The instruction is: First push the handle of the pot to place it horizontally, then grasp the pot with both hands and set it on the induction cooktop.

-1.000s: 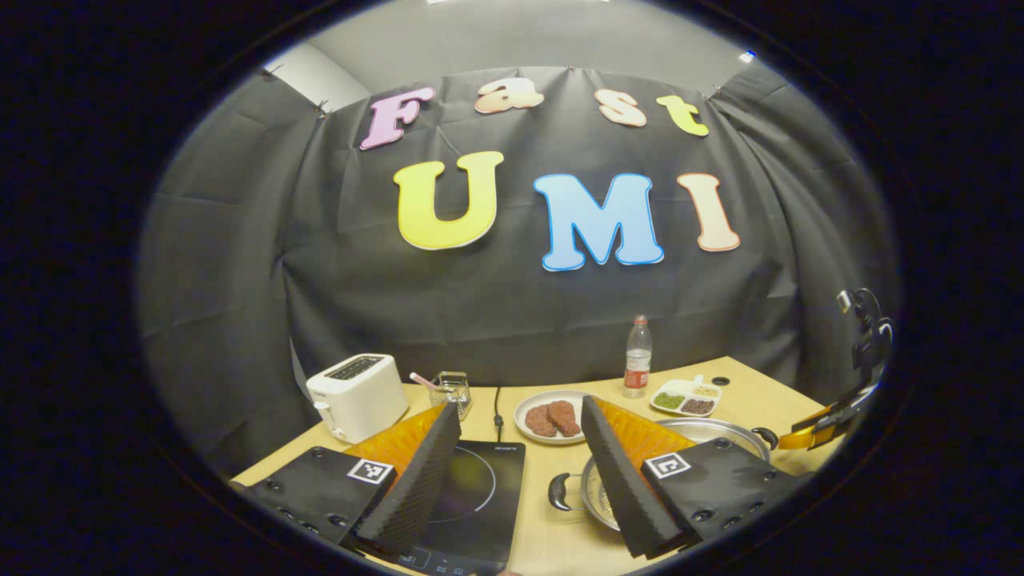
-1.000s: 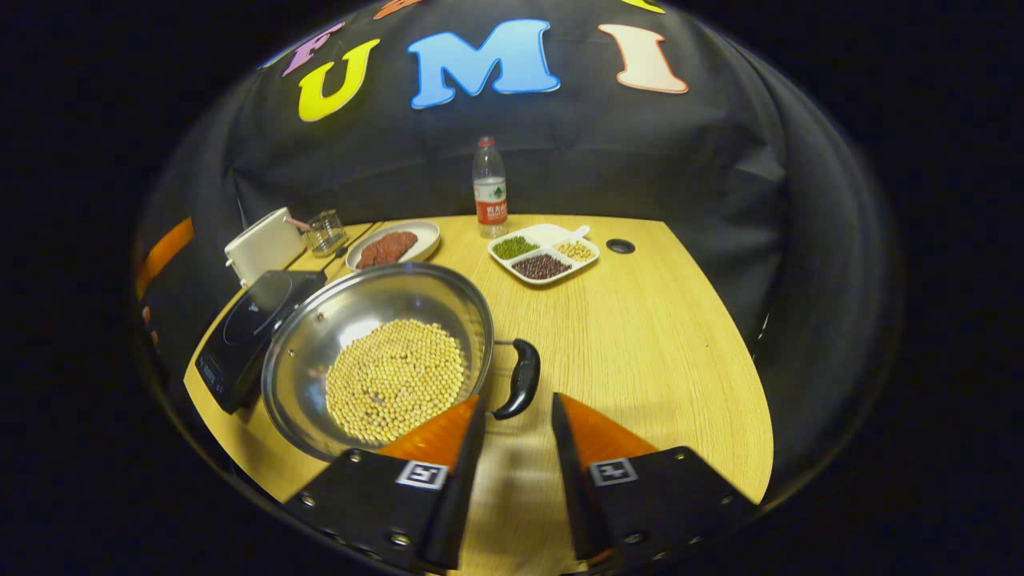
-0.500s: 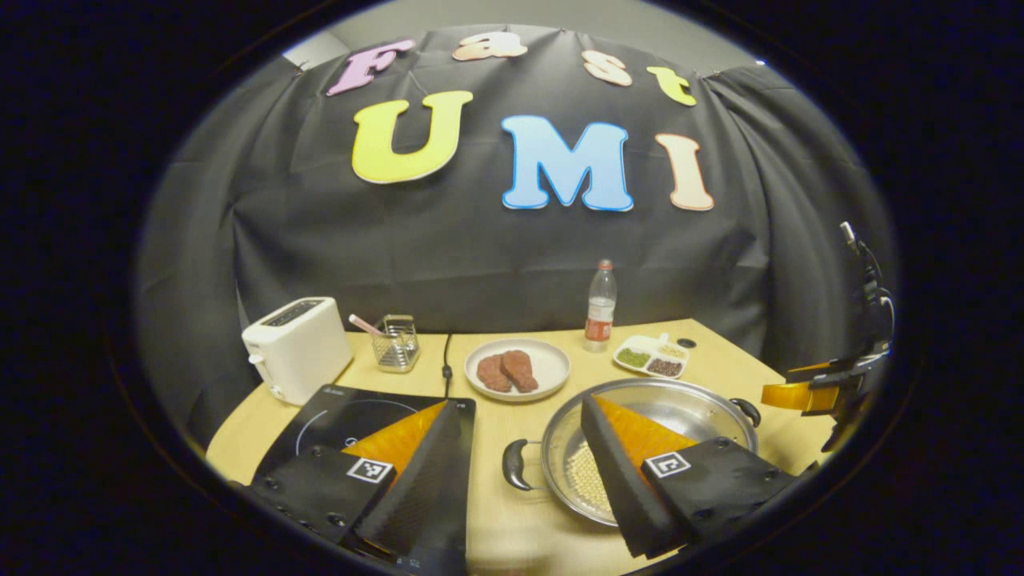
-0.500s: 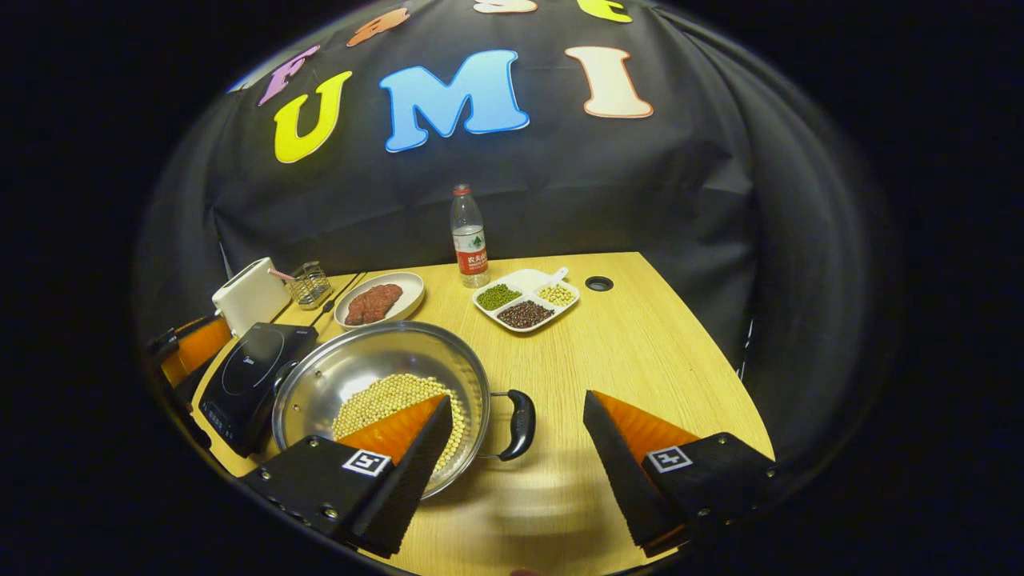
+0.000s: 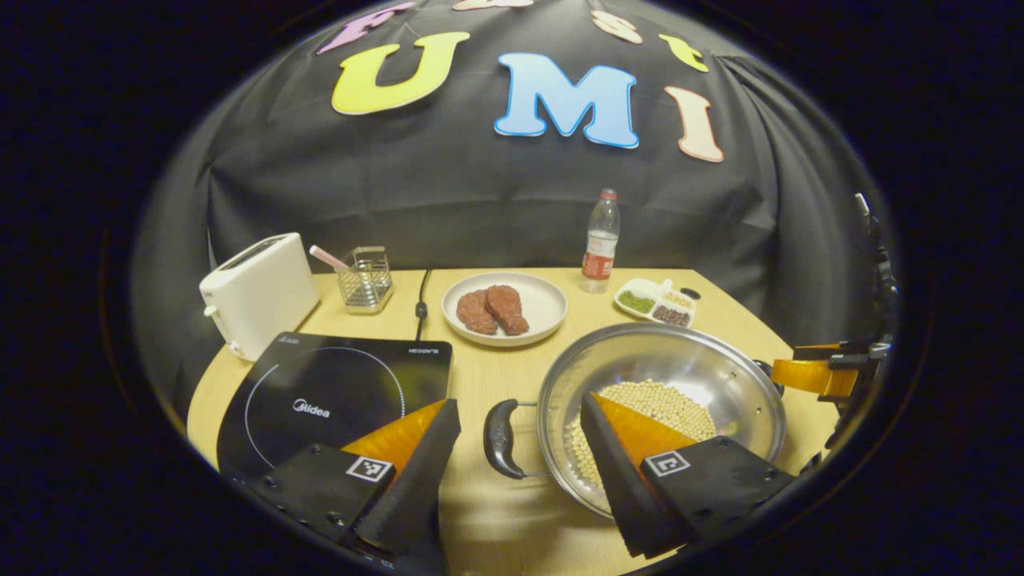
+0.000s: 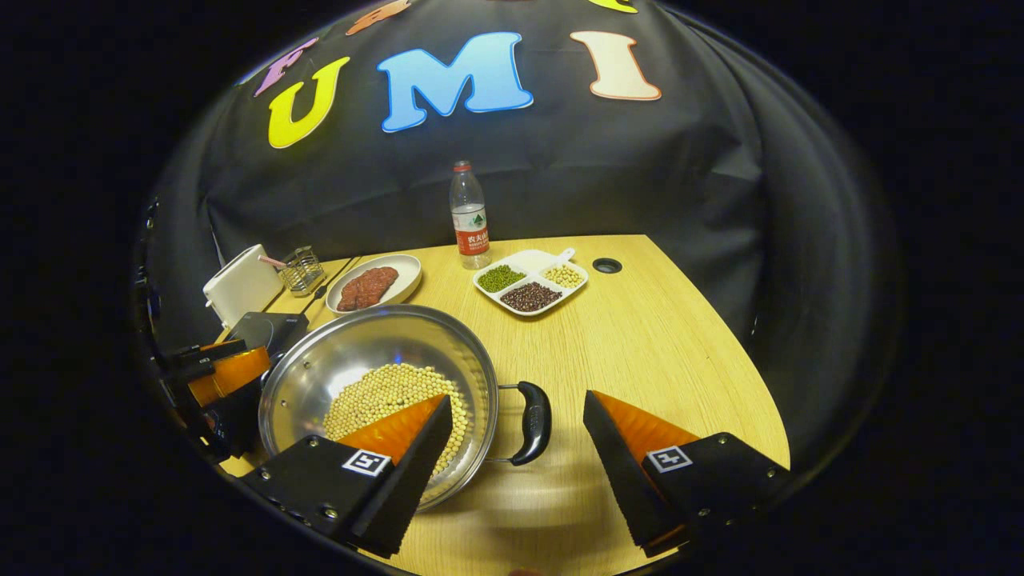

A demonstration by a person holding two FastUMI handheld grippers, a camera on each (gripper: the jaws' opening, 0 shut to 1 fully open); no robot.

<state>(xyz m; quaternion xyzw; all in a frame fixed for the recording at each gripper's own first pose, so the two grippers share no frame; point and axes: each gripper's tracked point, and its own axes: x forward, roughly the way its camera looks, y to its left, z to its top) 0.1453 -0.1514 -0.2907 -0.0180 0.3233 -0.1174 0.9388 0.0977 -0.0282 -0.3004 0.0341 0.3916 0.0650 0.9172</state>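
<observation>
Black cloth walls close in a light wooden table that carries the steel pot of pale beans, standing on bare wood just to the right of the black induction cooktop, not on it. In the left gripper view the left gripper hangs low over the near edge with its fingers spread wide apart and holding nothing; the pot's black left handle lies between them, untouched, while the right finger overlaps the pot's bowl. In the right gripper view the right gripper is likewise released and empty, its fingers wide on either side of the pot's right handle, which lies level with the rim; its left finger sits in front of the beans. The left gripper also shows at the far side of the pot in that view, orange and black. Farther back stand a white toaster, a small wire basket, a white plate of red meat, a water bottle and a divided dish of beans
</observation>
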